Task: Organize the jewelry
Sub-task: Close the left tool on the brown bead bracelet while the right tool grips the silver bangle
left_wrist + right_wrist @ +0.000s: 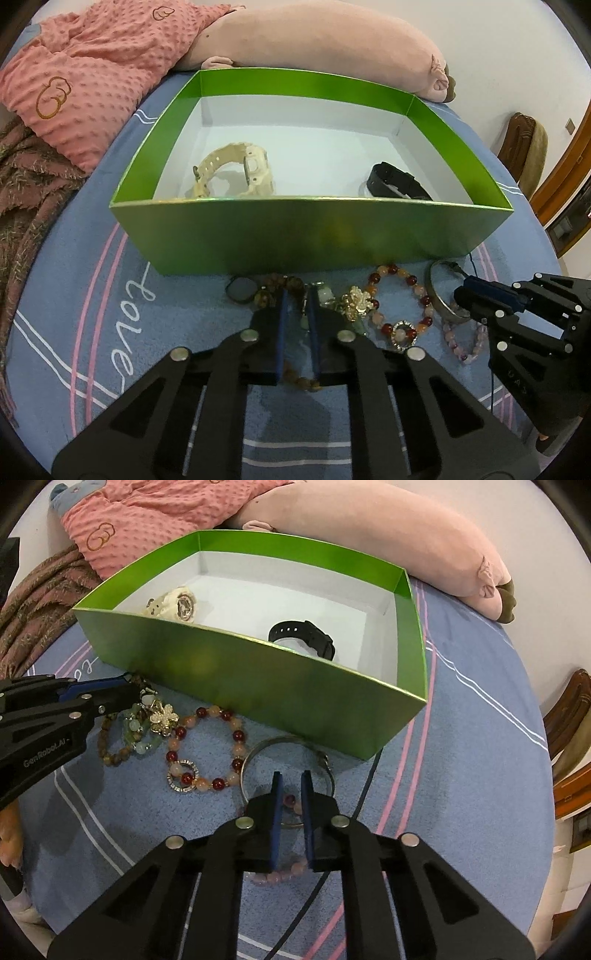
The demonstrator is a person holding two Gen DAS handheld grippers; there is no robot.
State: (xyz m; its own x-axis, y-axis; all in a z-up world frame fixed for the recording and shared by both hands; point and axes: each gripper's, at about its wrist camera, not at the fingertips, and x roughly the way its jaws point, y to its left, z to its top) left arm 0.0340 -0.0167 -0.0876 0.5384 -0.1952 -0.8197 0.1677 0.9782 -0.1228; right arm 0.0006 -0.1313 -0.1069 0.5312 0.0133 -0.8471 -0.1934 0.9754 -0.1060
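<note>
Left gripper [298, 295]: low over the blue bedspread [74, 295], jaws narrowly parted astride the brown bead bracelet [301, 382] and green bead strand [142, 738], nothing visibly clamped; apparently poised to pinch.
Right gripper [291, 781]: likewise slightly parted, straddling the pink bead bracelet [275, 877] inside the silver bangle [258, 751]; grip not confirmed.
Loose stock between them: gold flower charm [162, 714], red-and-peach bracelet [207, 749], just before the box's near wall.
Green box [310, 236]: holds cream watch [236, 168] at left, black watch [400, 181] at right, already sorted.
Beyond the box: pink plush pillow [314, 37].
</note>
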